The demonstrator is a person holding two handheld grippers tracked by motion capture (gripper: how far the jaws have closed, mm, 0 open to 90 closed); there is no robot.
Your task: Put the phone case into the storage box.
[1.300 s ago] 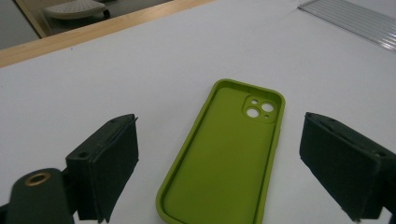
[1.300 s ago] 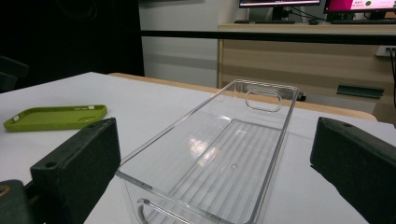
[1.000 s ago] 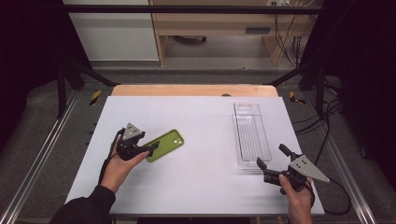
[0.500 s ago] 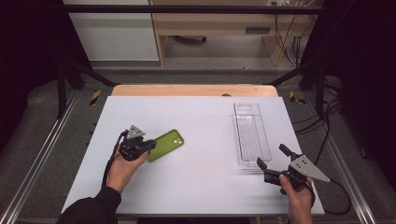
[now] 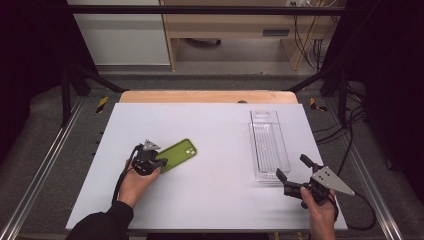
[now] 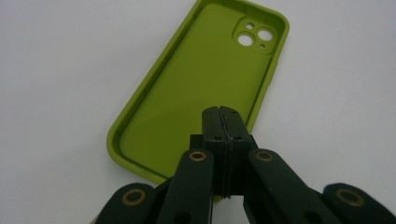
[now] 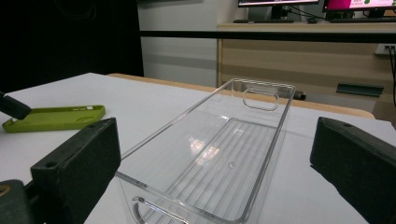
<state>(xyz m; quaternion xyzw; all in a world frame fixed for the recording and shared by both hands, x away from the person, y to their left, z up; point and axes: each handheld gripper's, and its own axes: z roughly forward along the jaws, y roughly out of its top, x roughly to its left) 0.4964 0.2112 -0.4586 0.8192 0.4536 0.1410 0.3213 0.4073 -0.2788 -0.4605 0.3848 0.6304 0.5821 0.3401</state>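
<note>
Step in hand: grasping the case [image 5: 177, 153], a green phone case lying open side up on the desk [image 5: 215, 130], left of centre, camera cut-out at its far end. The left gripper [image 5: 159, 161] sits at the case's near end; its jaws have just been closing and now stand pressed together. In the left gripper view the black pads [image 6: 223, 122] meet over the near wall of the case [image 6: 196, 88], so they appear to pinch that rim, though the wall itself is hidden between them. The right gripper [image 5: 291, 168] rests near the right front corner of the desk, jaws spread wide, holding nothing, aimed along the clear tray [image 5: 269, 145], which stands well apart from the case. Judgement: the grip is just made and the lift not begun. The next move calls for raising the case level, since a thin rim pinch may let it swing or slip, then carrying it rightwards towards the tray, probably its destination.
</note>
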